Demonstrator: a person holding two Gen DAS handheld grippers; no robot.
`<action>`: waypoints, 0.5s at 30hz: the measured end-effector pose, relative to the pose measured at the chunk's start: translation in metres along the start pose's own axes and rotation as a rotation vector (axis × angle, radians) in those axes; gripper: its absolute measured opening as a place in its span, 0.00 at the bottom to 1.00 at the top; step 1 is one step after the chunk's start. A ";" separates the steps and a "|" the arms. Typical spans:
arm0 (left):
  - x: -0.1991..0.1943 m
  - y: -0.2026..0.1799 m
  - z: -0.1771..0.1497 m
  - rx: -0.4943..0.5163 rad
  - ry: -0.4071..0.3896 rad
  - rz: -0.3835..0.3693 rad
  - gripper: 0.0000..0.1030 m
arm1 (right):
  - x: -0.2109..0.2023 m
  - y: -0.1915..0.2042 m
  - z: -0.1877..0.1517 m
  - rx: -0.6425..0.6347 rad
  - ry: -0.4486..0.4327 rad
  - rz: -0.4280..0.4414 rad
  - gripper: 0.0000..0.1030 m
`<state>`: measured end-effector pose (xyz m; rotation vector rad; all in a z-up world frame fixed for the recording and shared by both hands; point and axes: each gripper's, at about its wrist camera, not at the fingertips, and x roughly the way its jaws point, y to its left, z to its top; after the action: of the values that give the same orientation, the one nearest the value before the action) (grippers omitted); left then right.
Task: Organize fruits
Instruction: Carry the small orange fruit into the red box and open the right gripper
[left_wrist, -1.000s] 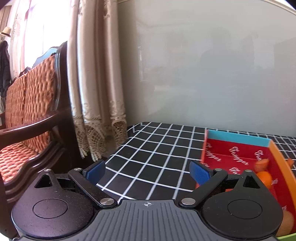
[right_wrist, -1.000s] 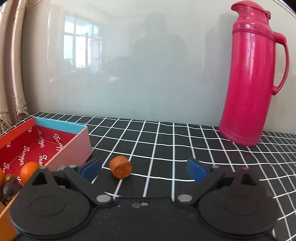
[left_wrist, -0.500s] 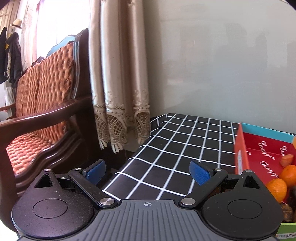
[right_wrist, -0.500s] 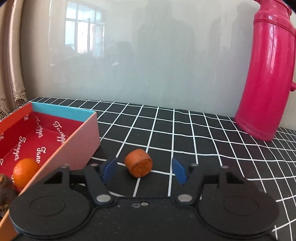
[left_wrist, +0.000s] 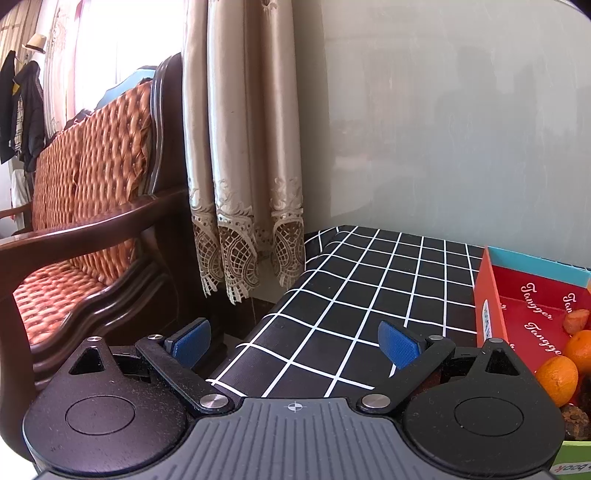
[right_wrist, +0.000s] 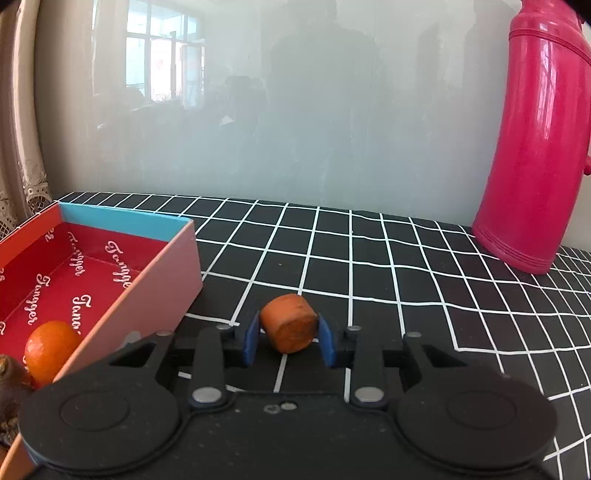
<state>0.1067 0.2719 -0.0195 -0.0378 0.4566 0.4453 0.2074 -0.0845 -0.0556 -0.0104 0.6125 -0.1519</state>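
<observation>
Two blue pads (right_wrist: 324, 345) have just been closing, and now the right gripper (right_wrist: 288, 341) is clamped on the orange fruit chunk (right_wrist: 290, 326), low over the checked tablecloth (right_wrist: 388, 266), just beside the red box (right_wrist: 166, 295) with a mandarin (right_wrist: 50, 350) inside. Over on the other side, the left gripper (left_wrist: 295, 345) hangs with jaws wide apart and empty, near the table's curtain-side edge. Pink thermos (right_wrist: 539, 140) at the back.

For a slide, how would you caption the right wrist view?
Right gripper shut on an orange chunk beside the red box.
</observation>
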 end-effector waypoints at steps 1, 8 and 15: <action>-0.001 -0.001 0.000 -0.001 0.000 -0.001 0.94 | -0.002 -0.001 0.000 -0.001 -0.001 0.001 0.31; -0.008 -0.007 0.000 0.005 -0.009 -0.012 0.94 | -0.023 -0.004 0.004 -0.004 -0.027 0.008 0.31; -0.018 -0.007 -0.001 0.002 -0.019 -0.012 0.94 | -0.055 0.010 0.013 -0.015 -0.083 0.053 0.31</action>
<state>0.0946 0.2585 -0.0135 -0.0345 0.4375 0.4335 0.1720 -0.0672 -0.0146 -0.0150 0.5307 -0.0949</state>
